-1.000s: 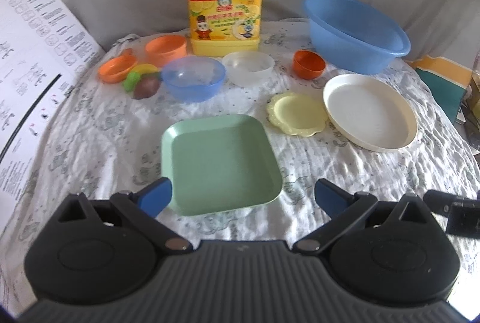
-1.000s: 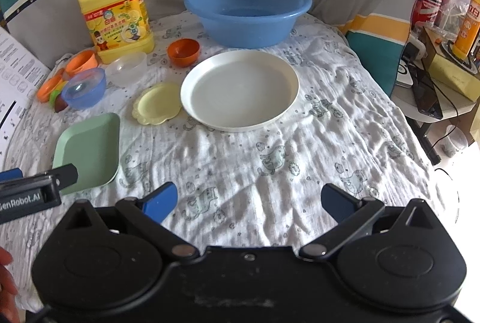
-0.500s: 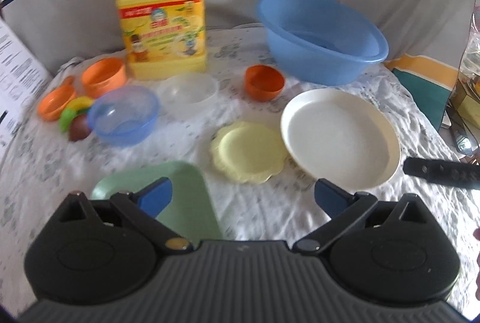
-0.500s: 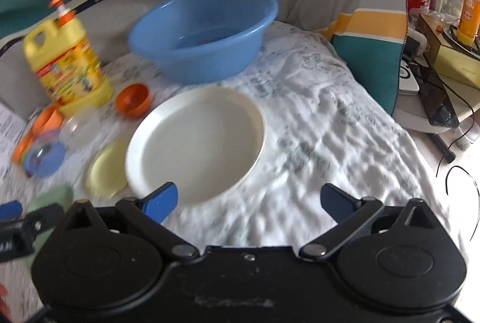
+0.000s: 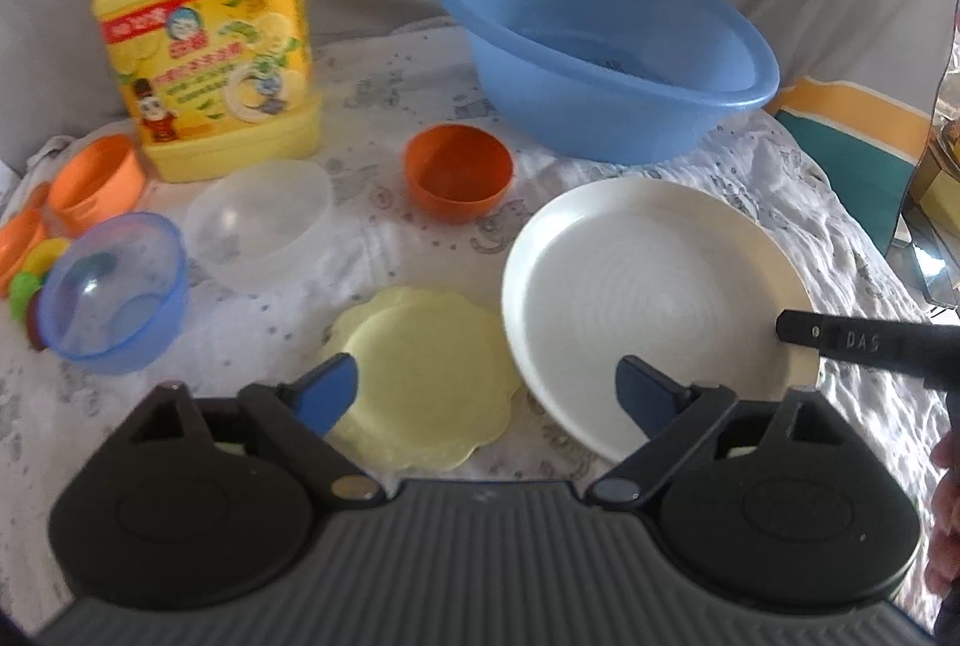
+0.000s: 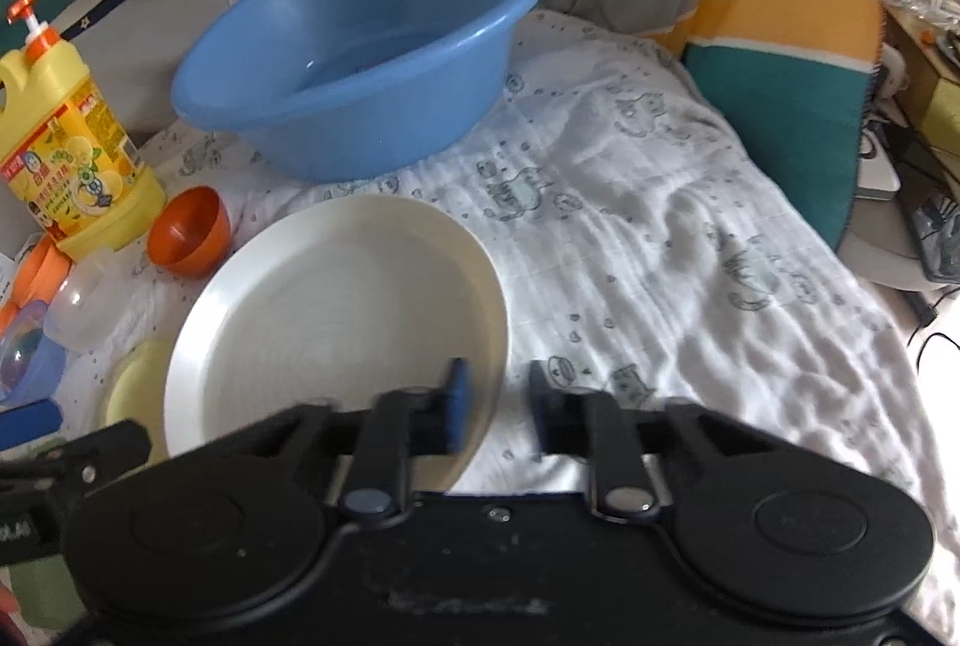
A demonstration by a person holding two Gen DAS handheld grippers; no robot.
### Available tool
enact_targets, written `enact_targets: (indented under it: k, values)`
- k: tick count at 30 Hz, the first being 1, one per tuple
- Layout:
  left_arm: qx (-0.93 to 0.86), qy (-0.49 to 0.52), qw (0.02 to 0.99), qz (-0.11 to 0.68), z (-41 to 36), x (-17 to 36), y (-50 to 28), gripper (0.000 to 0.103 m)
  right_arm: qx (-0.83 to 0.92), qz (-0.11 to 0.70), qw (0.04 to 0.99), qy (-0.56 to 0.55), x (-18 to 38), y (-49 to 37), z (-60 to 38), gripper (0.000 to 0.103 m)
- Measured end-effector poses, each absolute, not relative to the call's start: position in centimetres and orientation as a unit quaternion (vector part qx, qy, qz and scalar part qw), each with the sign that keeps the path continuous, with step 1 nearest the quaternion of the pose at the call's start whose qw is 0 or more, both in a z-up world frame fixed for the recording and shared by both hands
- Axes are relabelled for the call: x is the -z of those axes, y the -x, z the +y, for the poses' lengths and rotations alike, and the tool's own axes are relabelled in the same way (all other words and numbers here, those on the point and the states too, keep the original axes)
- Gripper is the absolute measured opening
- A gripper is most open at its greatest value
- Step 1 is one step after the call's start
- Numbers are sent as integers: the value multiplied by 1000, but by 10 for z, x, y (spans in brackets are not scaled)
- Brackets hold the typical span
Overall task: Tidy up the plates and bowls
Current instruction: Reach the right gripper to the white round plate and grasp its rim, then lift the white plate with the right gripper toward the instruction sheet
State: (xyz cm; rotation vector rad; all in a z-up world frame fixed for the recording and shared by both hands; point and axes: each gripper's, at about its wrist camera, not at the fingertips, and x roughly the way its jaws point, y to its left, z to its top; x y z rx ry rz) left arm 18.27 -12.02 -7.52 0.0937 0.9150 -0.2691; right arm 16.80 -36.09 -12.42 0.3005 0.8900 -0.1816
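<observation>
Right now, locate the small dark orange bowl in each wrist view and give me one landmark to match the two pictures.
Left wrist view: the small dark orange bowl sits above centre, on the cloth between the yellow detergent jug and the blue basin.
Right wrist view: the same bowl is at the left, mid-height, right of the jug.
Shared landmark: the large white plate, just in front of the bowl in both views.

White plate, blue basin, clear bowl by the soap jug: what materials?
White plate: probably melamine or hard plastic; smooth, semi-gloss, soft sheen and faint concentric rings; ceramic not ruled out.
Blue basin: plastic; uniform colour, thin rolled rim, glossy highlights inside.
Clear bowl: frosted translucent plastic; the cloth shows dimly through its wall.
</observation>
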Motion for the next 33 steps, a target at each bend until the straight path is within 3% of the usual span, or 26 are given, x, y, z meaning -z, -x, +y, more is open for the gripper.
enact_targets:
  k: [15,21,24,33]
  values:
    - [197,-86,864,456,-176,103,-205,43,93,418,891,-149,125,-137,-382,7]
    - [203,-91,861,457,-182,110,-208,43,85,415,894,-145,125,-141,-384,11]
    - [194,-100,863,455,-183,110,-208,51,84,406,897,-152,127,-148,-387,14]
    - [189,-113,860,461,-186,102,-200,44,93,410,894,-152,123,-143,-381,16]
